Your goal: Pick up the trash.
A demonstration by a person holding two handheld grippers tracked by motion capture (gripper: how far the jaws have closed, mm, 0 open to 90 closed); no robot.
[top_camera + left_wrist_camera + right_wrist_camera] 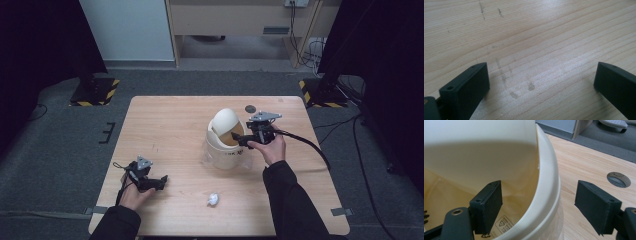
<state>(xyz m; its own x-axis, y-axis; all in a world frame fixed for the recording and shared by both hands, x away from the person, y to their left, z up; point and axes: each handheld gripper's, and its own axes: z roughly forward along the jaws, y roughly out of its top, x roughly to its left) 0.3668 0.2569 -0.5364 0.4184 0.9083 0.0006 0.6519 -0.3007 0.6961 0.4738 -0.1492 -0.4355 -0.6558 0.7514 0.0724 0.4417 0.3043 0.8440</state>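
While my right fingers (537,206) straddle the light, stiff cream plastic swing-lid bin's (226,150) rim (549,185) wide apart, not pinching, my left fingers (541,85) gape empty.

The high view looks down and forward over the whole counter (170,130). The left gripper view hovers close above bare wood. The right gripper view sits tight against the bin (546,195), shared with the high view's centre.
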